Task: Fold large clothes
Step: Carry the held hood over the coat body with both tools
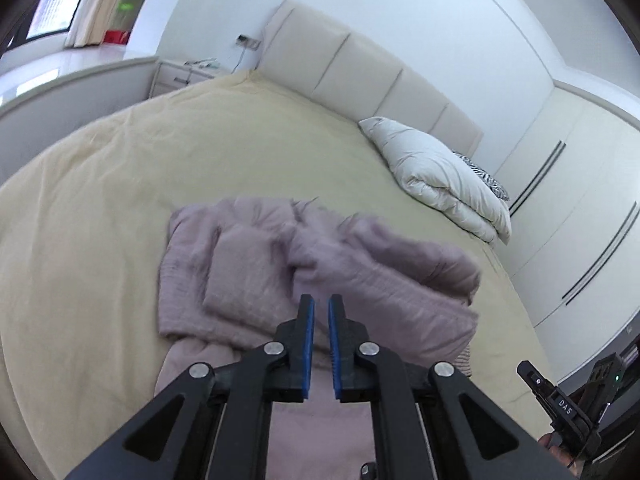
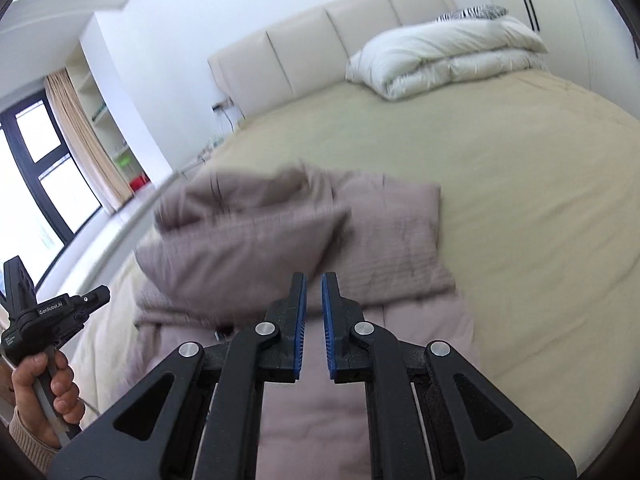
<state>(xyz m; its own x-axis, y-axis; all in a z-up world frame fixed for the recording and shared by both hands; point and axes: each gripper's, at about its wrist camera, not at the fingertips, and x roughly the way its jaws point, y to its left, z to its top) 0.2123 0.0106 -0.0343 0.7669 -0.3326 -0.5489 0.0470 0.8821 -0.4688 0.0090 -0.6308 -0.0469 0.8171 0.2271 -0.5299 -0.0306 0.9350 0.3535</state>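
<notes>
Judging from the soft heap, risked the fold slumping: mauve garment (image 1: 320, 276) lay part-folded on the beige bedsheet (image 1: 100, 200) near the foot of the bed, upper layers bunched and blurred, well apart from the white duvet (image 1: 440, 176) by the headboard. Left gripper (image 1: 321, 308) and right gripper (image 2: 314, 286) both hovered over the cloth, jaws nearly together, clamped on nothing. Could have dragged a loose layer askew if lowered carelessly, or pinched several layers at once.
</notes>
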